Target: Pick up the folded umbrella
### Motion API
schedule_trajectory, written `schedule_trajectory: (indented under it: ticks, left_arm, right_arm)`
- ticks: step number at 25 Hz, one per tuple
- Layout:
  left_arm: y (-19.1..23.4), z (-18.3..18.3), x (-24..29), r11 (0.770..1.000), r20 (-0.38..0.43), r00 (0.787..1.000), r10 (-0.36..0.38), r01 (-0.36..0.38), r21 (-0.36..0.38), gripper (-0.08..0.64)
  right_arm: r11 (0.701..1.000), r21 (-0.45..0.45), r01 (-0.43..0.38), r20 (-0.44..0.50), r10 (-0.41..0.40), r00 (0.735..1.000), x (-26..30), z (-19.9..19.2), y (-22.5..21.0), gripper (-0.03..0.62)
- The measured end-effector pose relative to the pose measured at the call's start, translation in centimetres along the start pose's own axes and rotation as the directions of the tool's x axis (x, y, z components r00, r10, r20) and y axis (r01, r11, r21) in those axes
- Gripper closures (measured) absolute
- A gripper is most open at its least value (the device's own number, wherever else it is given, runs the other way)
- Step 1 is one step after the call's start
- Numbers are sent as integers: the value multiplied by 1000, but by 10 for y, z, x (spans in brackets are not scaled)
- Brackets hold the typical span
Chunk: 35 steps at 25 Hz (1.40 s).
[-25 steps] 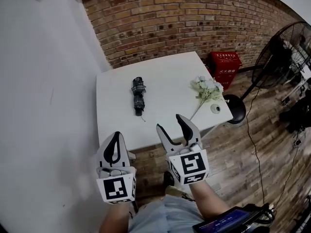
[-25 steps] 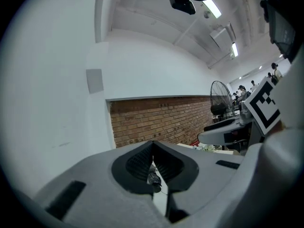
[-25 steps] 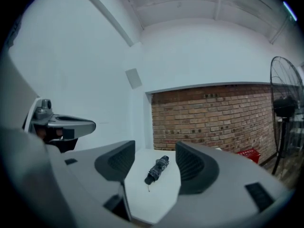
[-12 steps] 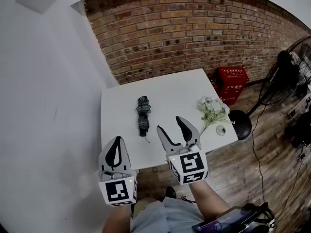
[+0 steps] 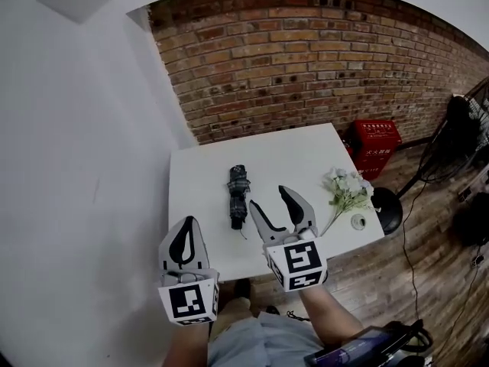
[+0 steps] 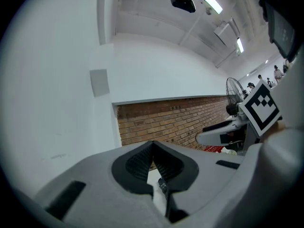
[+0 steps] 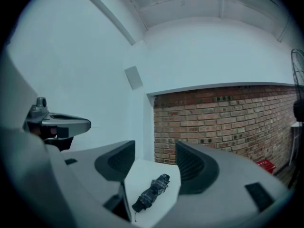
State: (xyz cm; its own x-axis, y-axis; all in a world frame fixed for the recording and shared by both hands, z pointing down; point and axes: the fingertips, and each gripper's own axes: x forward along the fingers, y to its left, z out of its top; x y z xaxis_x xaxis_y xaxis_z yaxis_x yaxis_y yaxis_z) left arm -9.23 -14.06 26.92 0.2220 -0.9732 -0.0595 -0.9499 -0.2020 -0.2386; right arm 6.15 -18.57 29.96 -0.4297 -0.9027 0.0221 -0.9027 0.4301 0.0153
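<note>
White tabletop [image 5: 290, 155], square, set against a red brick wall [image 5: 321, 60].

- Folded umbrella [image 5: 238, 196]: dark plaid, lying flat on the tabletop left of its middle, long axis running near to far, with a thin cord trailing from its near end. Nothing touches it.
- Right tongs [image 5: 269, 197]: jaws apart and empty, held over the near edge of the tabletop, just right of the umbrella's near end. In the right gripper view the umbrella shows through the gap between the jaws, farther off on the tabletop and clear of both pads.
- Left tongs [image 5: 184, 239]: jaws together, nothing between them, held short of the tabletop's near left corner.
- Sprig of pale flowers [image 5: 348, 192]: lying at the right edge of the tabletop, well apart from the umbrella.
- Red crate [image 5: 376, 145]: on the wooden floor, right of the tabletop by the wall.
</note>
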Motion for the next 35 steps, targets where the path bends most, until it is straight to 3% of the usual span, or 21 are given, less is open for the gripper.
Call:
schedule_trajectory:
  ticks: [7, 20, 35]
  left_arm:
    - [25, -11, 26, 1000, -12, 1000, -10, 9, -14, 554]
    - [56, -73, 89, 997, -120, 991, -66, 60, -57, 554]
    - [77, -138, 145, 989, -203, 974, -102, 76, -129, 554]
  right_arm:
    - [1000, -1, 13, -48, -13, 999, 34, -11, 4, 321]
    - [998, 44, 38, -175, -30, 984, 107, -69, 6, 301]
    - [990, 125, 71, -381, -18, 924, 173, -163, 1, 254]
